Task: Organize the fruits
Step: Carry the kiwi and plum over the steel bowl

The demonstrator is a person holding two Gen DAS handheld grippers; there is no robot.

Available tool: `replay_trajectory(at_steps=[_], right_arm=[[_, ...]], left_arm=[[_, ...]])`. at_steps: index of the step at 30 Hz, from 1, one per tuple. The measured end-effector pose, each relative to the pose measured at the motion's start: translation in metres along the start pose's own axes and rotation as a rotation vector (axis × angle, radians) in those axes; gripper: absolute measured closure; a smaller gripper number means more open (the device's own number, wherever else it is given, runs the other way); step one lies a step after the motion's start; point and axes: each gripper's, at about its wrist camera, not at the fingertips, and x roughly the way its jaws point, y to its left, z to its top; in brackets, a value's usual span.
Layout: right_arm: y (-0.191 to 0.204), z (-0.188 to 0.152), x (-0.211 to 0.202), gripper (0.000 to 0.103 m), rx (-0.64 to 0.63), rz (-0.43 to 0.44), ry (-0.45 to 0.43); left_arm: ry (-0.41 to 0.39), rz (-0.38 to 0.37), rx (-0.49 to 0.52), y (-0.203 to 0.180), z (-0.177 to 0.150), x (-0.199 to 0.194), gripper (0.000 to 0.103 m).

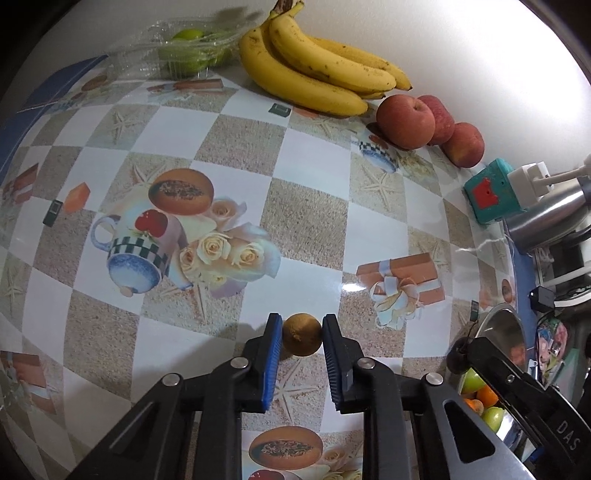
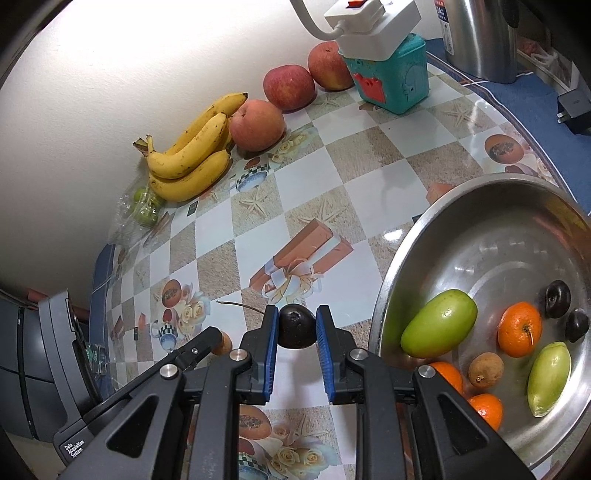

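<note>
The patterned surface carries a steel bowl of fruit at right, bananas and apples far. Left gripper clamps a brown longan; right gripper clamps a dark plum near the bowl.

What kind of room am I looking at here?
Probably a home kitchen or dining corner: a table with a printed tablecloth, a steel kettle, and a metal basin of fruit.
</note>
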Motion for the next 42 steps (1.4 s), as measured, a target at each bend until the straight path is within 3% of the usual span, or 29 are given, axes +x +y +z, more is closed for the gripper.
replay_trajectory(at_steps=[10,22,26,34,42], right_arm=[[0.0,0.001,-0.009,0.082,-0.008,-0.01,-0.019],[-0.039,0.007,-0.045,0.082,0.079,-0.07,-0.101],[-0.058,0.008,-0.061,0.081,0.125,-0.061,-0.135],[-0.089,0.01,-0.081,0.081,0.193,-0.096,-0.189],[-0.12,0.008,-0.069,0.081,0.264,-0.127,-0.183]], left_arm=[[-0.064,-0.065,0.03,-0.017,0.002,-0.028,0.079],[-0.108,-0.148,0.204,-0.083,-0.016,-0.057,0.079],[-0.067,-0.224,0.27,-0.111,-0.03,-0.056,0.079],[-0.05,-0.221,0.411,-0.158,-0.06,-0.045,0.079],[-0.07,-0.231,0.42,-0.165,-0.062,-0.024,0.079]])
